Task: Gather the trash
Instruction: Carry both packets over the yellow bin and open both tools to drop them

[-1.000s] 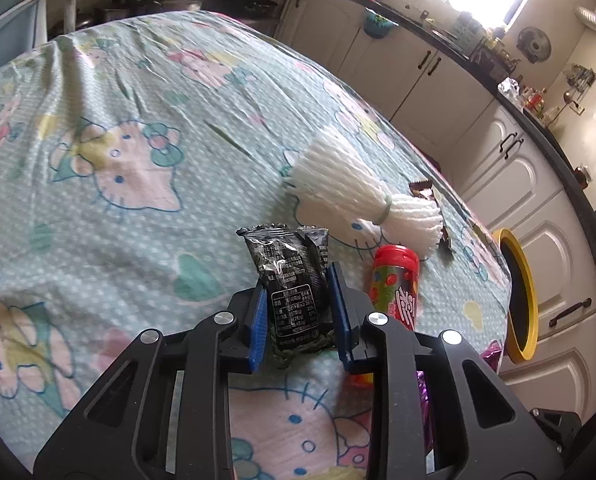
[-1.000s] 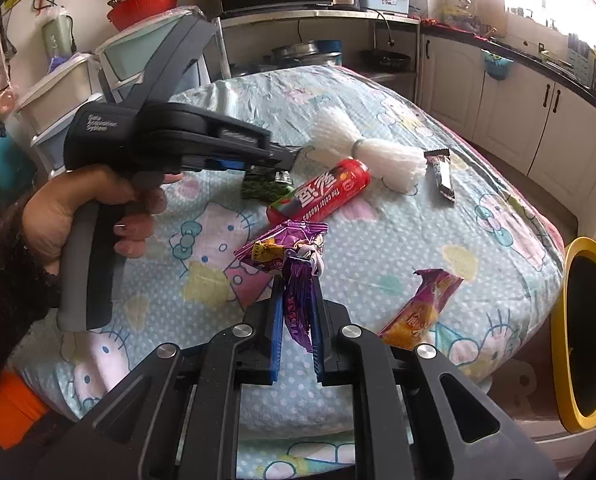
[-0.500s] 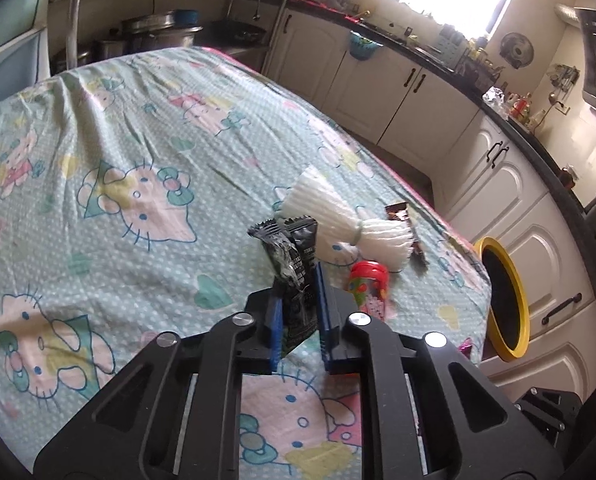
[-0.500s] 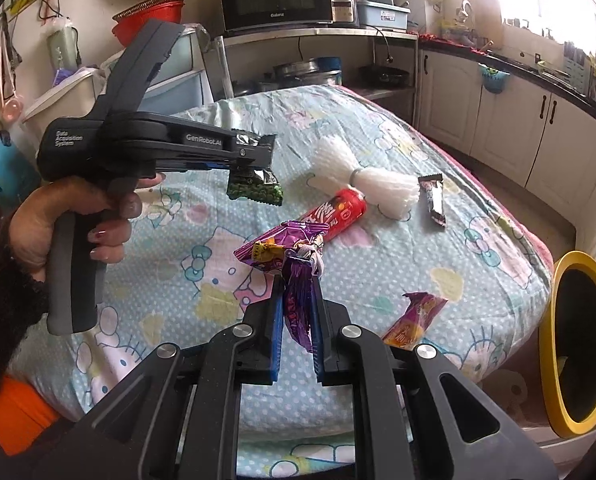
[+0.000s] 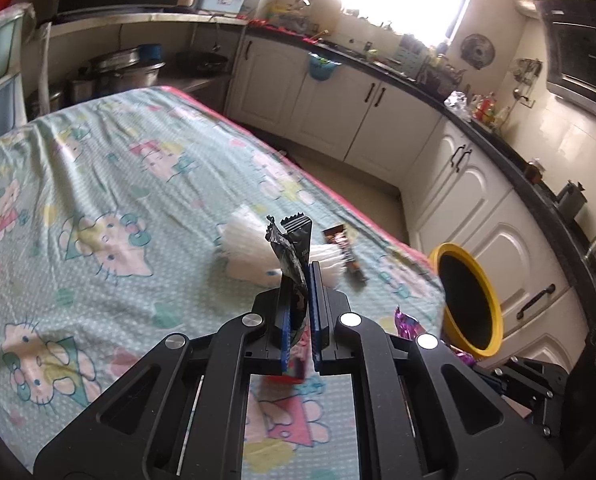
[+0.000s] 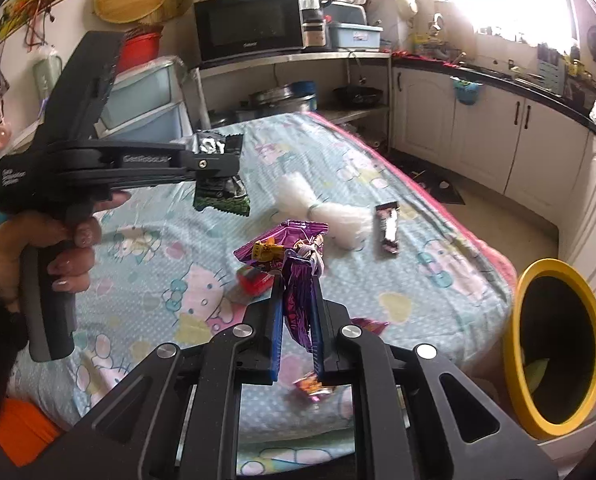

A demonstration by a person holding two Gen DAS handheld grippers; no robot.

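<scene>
My left gripper [image 5: 299, 276] is shut on a black and silver snack wrapper [image 5: 291, 246], held up above the table; the right wrist view shows that same left gripper [image 6: 217, 172] with the wrapper [image 6: 221, 196] hanging from it. A purple snack wrapper [image 6: 293, 264] is pinched in my shut right gripper [image 6: 295, 280], also clear of the table. On the cartoon-cat tablecloth [image 6: 169, 248] lie a white foam net [image 6: 330, 216], a dark chocolate-bar wrapper [image 6: 388, 226], a red can [image 6: 253, 280] partly hidden, and an orange-purple wrapper [image 6: 372, 326].
A black bin with a yellow rim [image 6: 554, 360] stands on the floor beside the table's right edge, also seen as the bin [image 5: 466, 300]. White kitchen cabinets [image 5: 378, 120] run behind. A person's hand [image 6: 57, 256] grips the left tool's handle.
The left gripper closed on the black wrapper and lifted it off the cloth. The right gripper rose too, keeping the purple wrapper pinched.
</scene>
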